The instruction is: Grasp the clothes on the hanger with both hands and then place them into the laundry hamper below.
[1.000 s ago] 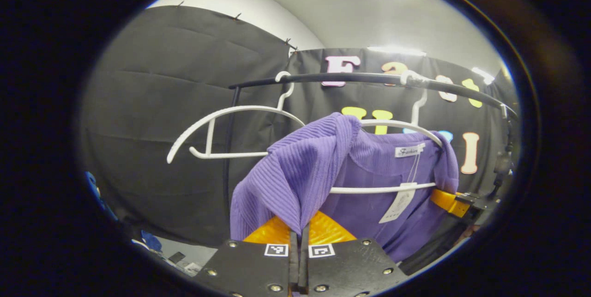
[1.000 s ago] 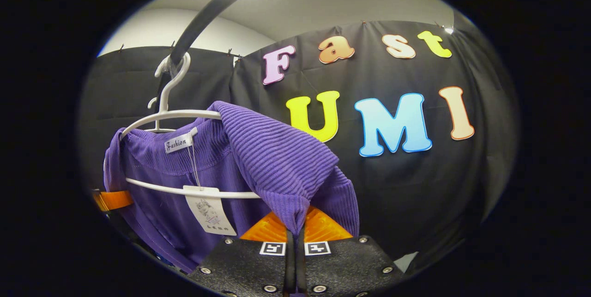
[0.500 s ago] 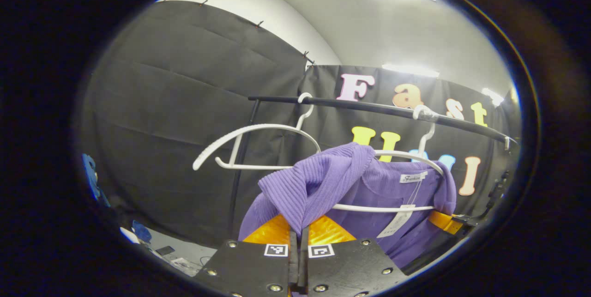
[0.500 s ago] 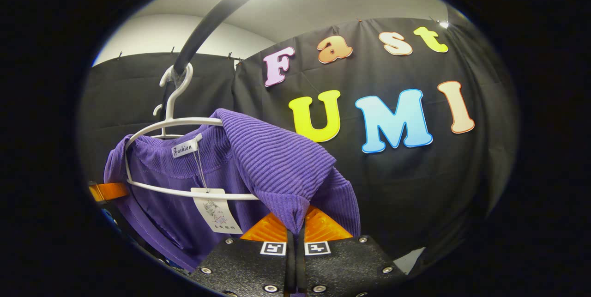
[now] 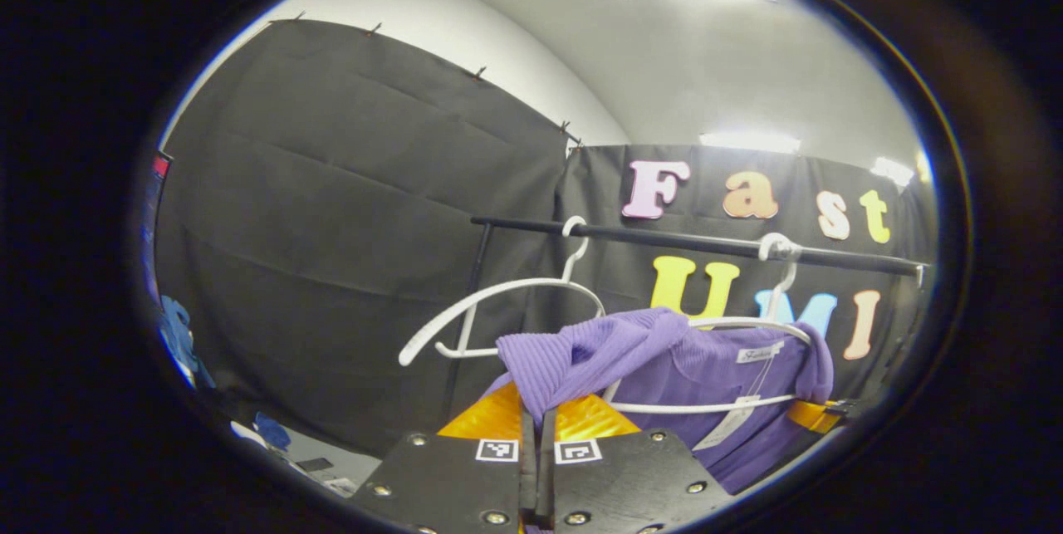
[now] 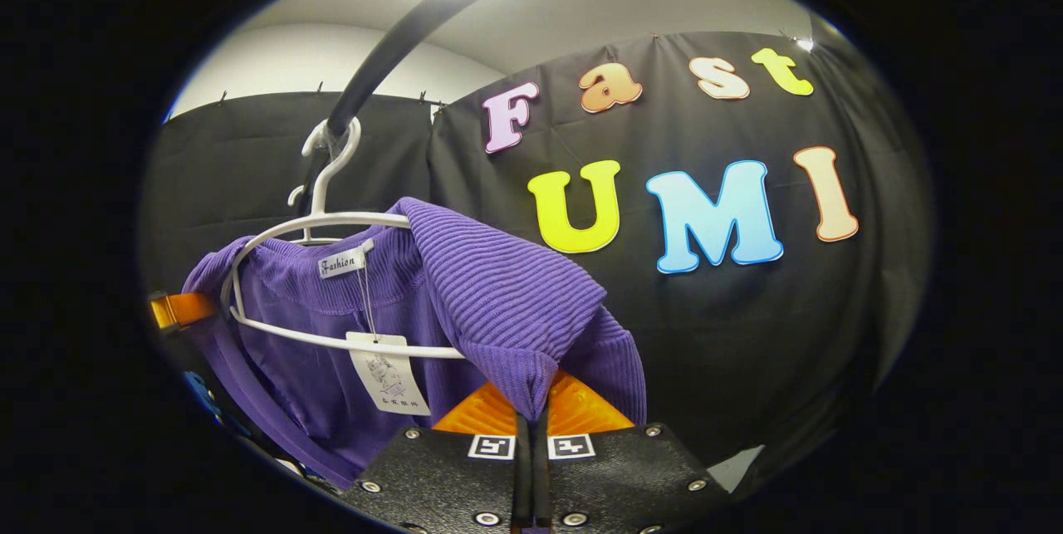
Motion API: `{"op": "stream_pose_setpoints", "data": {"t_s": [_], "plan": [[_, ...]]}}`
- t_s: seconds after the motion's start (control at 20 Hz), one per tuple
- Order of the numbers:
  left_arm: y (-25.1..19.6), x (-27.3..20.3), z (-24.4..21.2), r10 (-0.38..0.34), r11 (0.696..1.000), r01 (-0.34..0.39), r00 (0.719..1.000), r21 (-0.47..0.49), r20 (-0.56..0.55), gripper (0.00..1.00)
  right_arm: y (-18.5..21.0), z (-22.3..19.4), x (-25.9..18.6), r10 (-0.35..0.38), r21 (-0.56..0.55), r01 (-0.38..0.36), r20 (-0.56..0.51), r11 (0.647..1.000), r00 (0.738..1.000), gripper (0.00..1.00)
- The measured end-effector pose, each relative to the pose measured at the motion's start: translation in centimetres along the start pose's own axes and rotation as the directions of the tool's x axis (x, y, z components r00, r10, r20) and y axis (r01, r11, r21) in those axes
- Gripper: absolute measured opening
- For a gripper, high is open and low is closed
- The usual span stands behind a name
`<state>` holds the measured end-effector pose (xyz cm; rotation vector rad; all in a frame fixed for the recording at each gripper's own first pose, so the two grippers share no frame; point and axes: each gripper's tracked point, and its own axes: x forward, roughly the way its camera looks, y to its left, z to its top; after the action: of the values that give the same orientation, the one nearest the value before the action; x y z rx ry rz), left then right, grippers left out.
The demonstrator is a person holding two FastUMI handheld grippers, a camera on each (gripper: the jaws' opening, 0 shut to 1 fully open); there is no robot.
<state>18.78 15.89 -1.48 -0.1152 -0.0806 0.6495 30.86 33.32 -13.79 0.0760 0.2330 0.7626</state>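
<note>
Left gripper [image 5: 536, 426]: jaws pressed together, pinching a ribbed shoulder fold of the purple garment [image 5: 706, 372]. Right gripper [image 6: 531, 426]: jaws likewise closed on the opposite shoulder fold of the garment [image 6: 498, 293].

The garment hangs on the white hanger [image 6: 332, 218], hooked over the black rail [image 5: 706, 242]; its collar runs along the hanger. Its lower part is cut off from sight. An empty hanger [image 5: 498, 301] hangs on the rail beside the white hanger.
</note>
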Motion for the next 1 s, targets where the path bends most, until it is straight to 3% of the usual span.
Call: {"op": "stream_pose_setpoints", "data": {"t_s": [0.25, 0.3, 0.45, 0.5, 0.65, 0.7, 0.75, 0.8, 0.85, 0.95, 1.0], "plan": [[1.6, 1.2, 3.0, 0.018, 0.999, -0.021, 0.998, 0.047, 0.062, 0.01, -0.5, 0.1, -0.2, -0.016, 0.011, 0.016, 0.005, 1.0, 1.0, 0.0], [1.8, 1.4, 3.6, 0.015, 0.998, -0.019, 0.997, 0.052, 0.073, 0.05, -0.5, 0.1, -0.3, -0.018, 0.015, 0.018, 0.003, 1.0, 1.0, 0.0], [1.9, 2.3, 4.6, -0.005, 0.997, -0.001, 0.997, 0.076, 0.082, 0.0, -0.5, 0.3, -0.4, -0.026, 0.014, 0.026, 0.001, 1.0, 1.0, 0.0], [2.2, 2.7, 4.5, -0.011, 0.996, 0.004, 0.997, 0.091, 0.077, 0.05, -0.5, 0.4, -0.5, -0.03, 0.014, 0.03, 0.001, 0.999, 1.0, 0.0], [3.6, 3.9, 3.9, -0.007, 0.993, 0.0, 0.999, 0.122, 0.053, 0.0, -0.6, 0.8, -0.7, -0.037, 0.033, 0.037, 0.004, 0.999, 0.999, 0.0], [4.7, 4.0, 3.4, 0.009, 0.992, -0.015, 0.999, 0.124, 0.042, 0.05, -0.7, 1.2, -0.7, -0.039, 0.051, 0.038, 0.018, 0.998, 0.999, 0.0], [5.8, 4.2, 3.2, 0.01, 0.993, -0.014, 1.0, 0.117, 0.027, 0.0, -0.8, 2.0, -0.5, -0.044, 0.05, 0.042, 0.046, 0.998, 0.998, 0.0], [6.8, 3.9, 2.8, -0.001, 0.996, 0.0, 1.0, 0.094, 0.008, 0.05, -0.9, 2.2, -0.3, -0.06, 0.025, 0.059, 0.053, 0.998, 0.997, 0.0], [7.4, 3.6, 2.6, -0.019, 0.997, 0.019, 1.0, 0.068, -0.003, 0.01, -0.8, 2.1, -0.5, -0.076, -0.001, 0.076, 0.06, 0.997, 0.995, 0.0], [8.6, 4.1, 1.6, -0.047, 0.997, 0.048, 0.999, 0.065, -0.018, 0.05, -0.4, 2.3, -0.8, -0.099, 0.009, 0.099, 0.065, 0.995, 0.993, 0.0], [9.0, 4.2, 0.4, -0.061, 0.995, 0.064, 0.997, 0.074, -0.04, 0.01, -0.5, 2.2, -0.9, -0.117, 0.029, 0.116, 0.058, 0.993, 0.991, 0.0]]}}
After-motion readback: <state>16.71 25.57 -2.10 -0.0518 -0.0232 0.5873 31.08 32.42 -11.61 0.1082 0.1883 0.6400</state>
